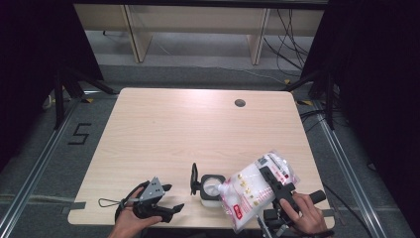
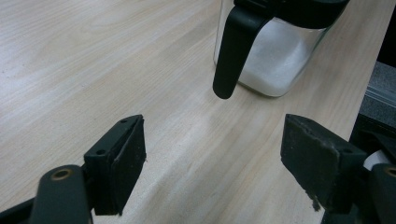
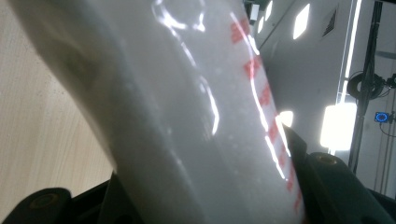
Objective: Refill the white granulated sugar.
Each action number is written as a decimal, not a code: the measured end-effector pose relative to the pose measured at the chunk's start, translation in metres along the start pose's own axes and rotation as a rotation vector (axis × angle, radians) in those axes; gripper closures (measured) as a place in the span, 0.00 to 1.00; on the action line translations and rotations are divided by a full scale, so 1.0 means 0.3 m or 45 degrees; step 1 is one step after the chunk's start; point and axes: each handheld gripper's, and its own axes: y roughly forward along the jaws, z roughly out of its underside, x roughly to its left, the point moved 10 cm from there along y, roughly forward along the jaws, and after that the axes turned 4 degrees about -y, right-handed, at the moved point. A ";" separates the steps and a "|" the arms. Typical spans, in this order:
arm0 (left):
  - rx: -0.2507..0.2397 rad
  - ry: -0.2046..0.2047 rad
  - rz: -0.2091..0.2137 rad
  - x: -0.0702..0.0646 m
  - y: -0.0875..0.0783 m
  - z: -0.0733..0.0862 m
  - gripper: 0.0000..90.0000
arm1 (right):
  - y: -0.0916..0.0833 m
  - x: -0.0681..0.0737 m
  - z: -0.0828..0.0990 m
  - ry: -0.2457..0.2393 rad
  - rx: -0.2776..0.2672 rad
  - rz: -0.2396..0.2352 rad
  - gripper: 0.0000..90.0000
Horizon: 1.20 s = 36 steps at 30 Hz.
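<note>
High view: right gripper (image 1: 274,186) jaws clamp the tilted bag (image 1: 250,191) over the jar (image 1: 210,187); left gripper (image 1: 171,198) jaws apart.

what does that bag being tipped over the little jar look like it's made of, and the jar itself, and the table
The white bag with red print, clamped in the right gripper, looks like thin glossy plastic film: it creases and throws bright glints. The small square jar seems to be clear glass or hard plastic, since the white grains show through; its black handle looks like matte plastic. The pale table looks like matte wood-grain laminate.
</note>
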 end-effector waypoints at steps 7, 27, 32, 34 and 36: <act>-0.002 -0.031 -0.008 -0.004 0.001 0.003 0.24 | 0.002 -0.003 -0.004 -0.010 -0.017 0.012 0.60; -0.013 -0.026 -0.008 0.000 -0.002 -0.004 0.24 | 0.004 -0.003 -0.002 -0.010 -0.015 0.005 0.60; -0.012 -0.027 -0.011 0.001 0.000 -0.002 0.24 | 0.002 0.005 0.001 0.024 -0.017 -0.002 0.60; -0.016 -0.023 -0.010 -0.002 0.000 -0.001 0.24 | 0.004 0.008 0.004 0.028 -0.009 -0.005 0.60; -0.011 -0.018 -0.011 -0.001 -0.002 0.001 0.24 | 0.005 0.000 0.002 0.013 -0.026 0.012 0.60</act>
